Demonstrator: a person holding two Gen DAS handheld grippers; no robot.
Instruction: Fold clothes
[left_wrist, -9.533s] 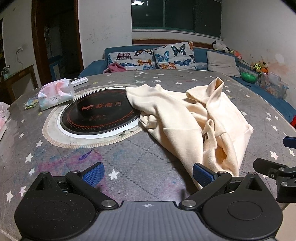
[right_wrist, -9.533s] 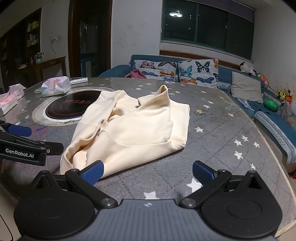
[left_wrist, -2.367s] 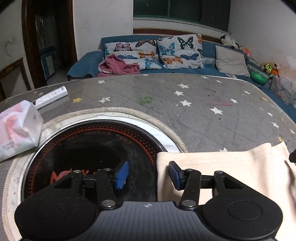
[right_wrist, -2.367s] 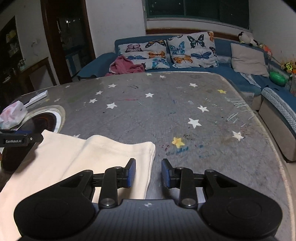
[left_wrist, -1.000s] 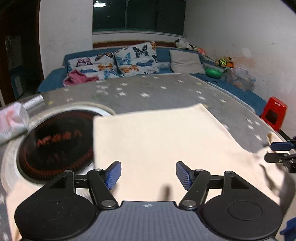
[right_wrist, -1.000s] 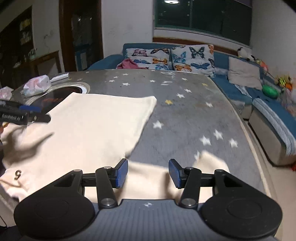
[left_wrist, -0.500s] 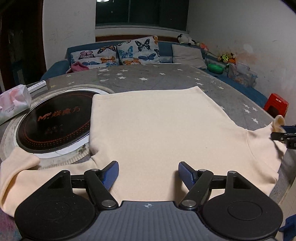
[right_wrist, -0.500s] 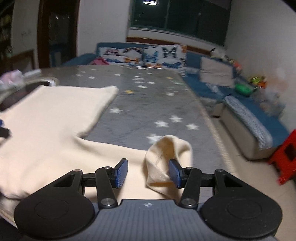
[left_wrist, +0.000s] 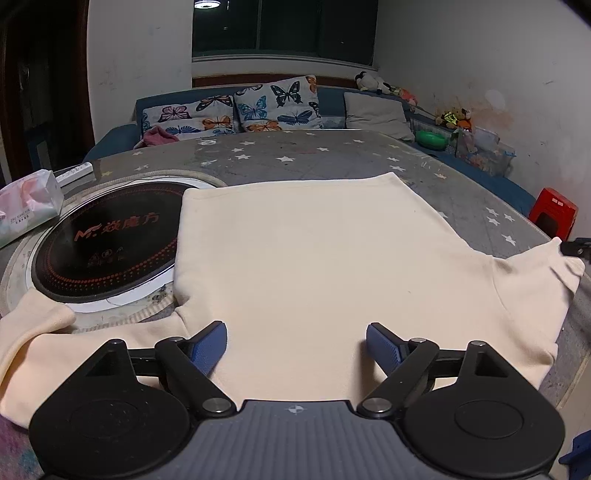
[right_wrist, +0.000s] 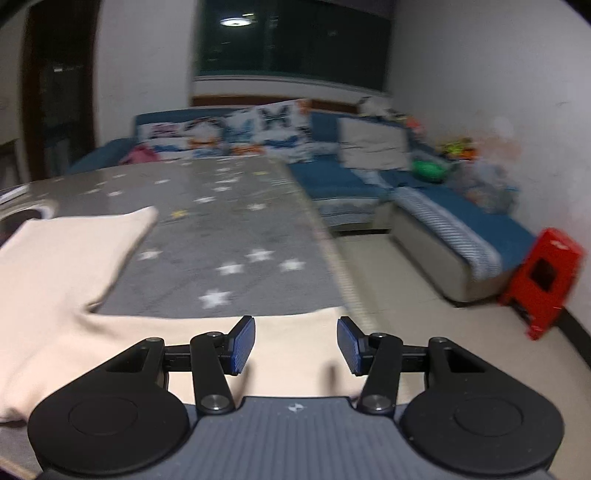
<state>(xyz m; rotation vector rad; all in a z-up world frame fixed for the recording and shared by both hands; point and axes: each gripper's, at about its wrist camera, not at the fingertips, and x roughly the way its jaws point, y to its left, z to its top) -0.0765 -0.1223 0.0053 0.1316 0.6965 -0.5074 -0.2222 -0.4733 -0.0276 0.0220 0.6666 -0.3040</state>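
Currently, per both wrist views:
Table (left_wrist: 332, 155): grey top with white stars, round edge showing at the right in the right wrist view.
Cream shirt (left_wrist: 314, 258): spread flat on the table, body smooth, far hem toward the sofa; its left edge overlaps the rim of the black induction plate (left_wrist: 107, 240). One sleeve runs left near the camera, the other runs right to the table edge.
Right sleeve (right_wrist: 295, 347): lies along the near table edge, directly under the right gripper's fingers.
Left gripper (left_wrist: 295, 345): jaws wide apart, nothing between them, hovering over the near part of the shirt.
Right gripper (right_wrist: 295, 345): jaws parted at medium width, nothing clamped; view is motion-blurred, so contact with the sleeve cannot be told.
Tissue pack (left_wrist: 26, 206): left of the induction plate, apart from the shirt.
Red stool (right_wrist: 543, 284): on the floor, right of the table.
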